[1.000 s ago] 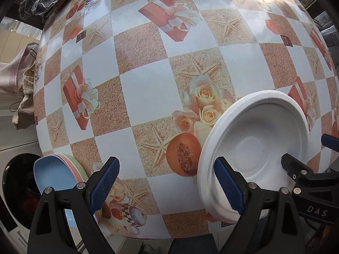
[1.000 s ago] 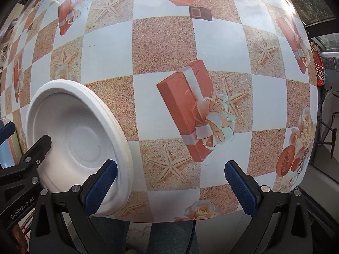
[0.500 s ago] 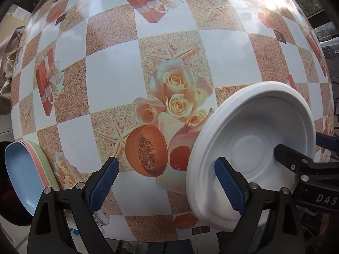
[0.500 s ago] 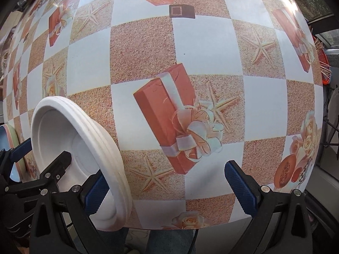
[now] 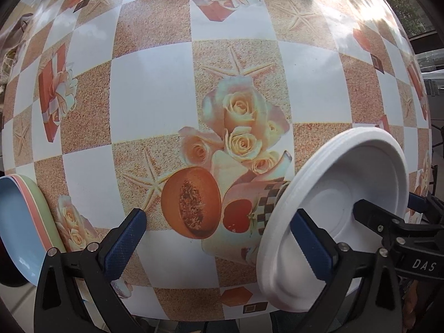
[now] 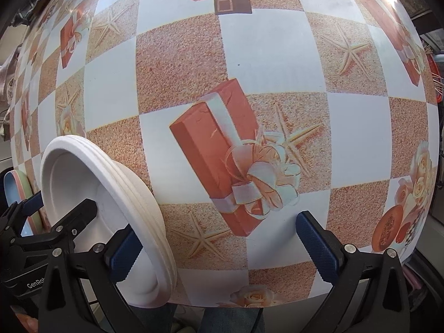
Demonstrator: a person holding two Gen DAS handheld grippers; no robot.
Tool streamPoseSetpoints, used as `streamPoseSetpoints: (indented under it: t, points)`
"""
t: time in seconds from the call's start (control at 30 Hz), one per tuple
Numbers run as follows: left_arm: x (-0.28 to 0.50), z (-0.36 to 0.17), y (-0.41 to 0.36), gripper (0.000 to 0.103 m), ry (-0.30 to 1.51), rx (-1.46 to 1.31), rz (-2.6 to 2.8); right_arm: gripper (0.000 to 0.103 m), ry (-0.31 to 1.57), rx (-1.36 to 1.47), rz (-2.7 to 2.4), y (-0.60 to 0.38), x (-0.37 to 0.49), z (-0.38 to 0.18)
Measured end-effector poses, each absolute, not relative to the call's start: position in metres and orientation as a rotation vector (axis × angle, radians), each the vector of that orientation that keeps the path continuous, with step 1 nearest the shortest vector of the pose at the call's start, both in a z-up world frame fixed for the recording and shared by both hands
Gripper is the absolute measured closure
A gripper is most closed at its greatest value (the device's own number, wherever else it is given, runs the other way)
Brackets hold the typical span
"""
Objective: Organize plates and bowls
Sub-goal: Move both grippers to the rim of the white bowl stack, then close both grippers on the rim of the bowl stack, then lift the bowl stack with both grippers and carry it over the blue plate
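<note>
Over the counter [image 5: 155, 91], covered in a checked cloth printed with roses, starfish and gift boxes, both hand-held grippers point almost straight down. The left hand-held gripper [image 5: 219, 238] has its blue pads [image 5: 125, 238] spread wide; its jaws have just been opening further, and only the printed cloth shows between them. Its right finger stands in front of the rim of a stack of white plates [image 5: 341, 202], over the dish, though whether it touches the rim cannot be told. The right hand-held gripper [image 6: 222, 244] also stands apart, with bare cloth between its fingers; its left pad [image 6: 122, 252] sits over the near rim of the white plates [image 6: 91, 183], contact again unclear. In each wrist view the other gripper's black frame reaches over the plates from the side. The white plates lie near the counter's front edge, between the two grippers, several thin rims showing one upon another. At the counter's left end a second stack of coloured plates [image 5: 22, 222], blue on top with pink and green rims beneath, juts over the edge, well apart from the white stack.
</note>
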State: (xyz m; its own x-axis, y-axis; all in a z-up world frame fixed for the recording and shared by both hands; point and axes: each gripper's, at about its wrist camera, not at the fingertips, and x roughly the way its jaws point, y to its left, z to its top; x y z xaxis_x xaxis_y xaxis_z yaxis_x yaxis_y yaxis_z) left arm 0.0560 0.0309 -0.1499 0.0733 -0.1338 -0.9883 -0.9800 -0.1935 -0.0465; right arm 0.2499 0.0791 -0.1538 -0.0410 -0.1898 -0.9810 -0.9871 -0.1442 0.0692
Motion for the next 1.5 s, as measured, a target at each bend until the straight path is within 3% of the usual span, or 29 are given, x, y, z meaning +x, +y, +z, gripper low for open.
streamPoseSetpoints:
  t: [0.3, 0.4, 0.47, 0.53, 0.6, 0.67, 0.73, 1.5]
  points:
    - [0.056, -0.151, 0.039, 0.000, 1.199, -1.514, 1.221, 0.000, 1.324, -1.427, 1.262, 0.073, 0.249, -0.149]
    - [0.061, -0.148, 0.040, 0.007, 1.200, -1.511, 1.208, 0.002, 1.312, -1.419, 1.272, 0.075, 0.250, -0.147]
    - [0.070, -0.145, 0.040, 0.018, 1.215, -1.478, 1.184, 0.010, 1.299, -1.415, 1.297, 0.071, 0.248, -0.142]
    - [0.082, -0.142, 0.040, 0.028, 1.235, -1.432, 1.152, 0.028, 1.294, -1.405, 1.334, 0.067, 0.243, -0.134]
    - [0.092, -0.139, 0.040, 0.041, 1.242, -1.390, 1.126, 0.040, 1.308, -1.401, 1.352, 0.064, 0.239, -0.130]
    - [0.099, -0.138, 0.039, 0.059, 1.235, -1.389, 1.088, 0.050, 1.327, -1.388, 1.367, 0.062, 0.236, -0.125]
    - [0.103, -0.138, 0.038, 0.064, 1.231, -1.397, 1.069, 0.074, 1.416, -1.353, 1.394, 0.059, 0.235, -0.125]
    - [0.087, -0.143, -0.017, 0.064, 1.252, -1.402, 1.040, 0.076, 1.472, -1.482, 1.338, -0.014, 0.176, -0.107]
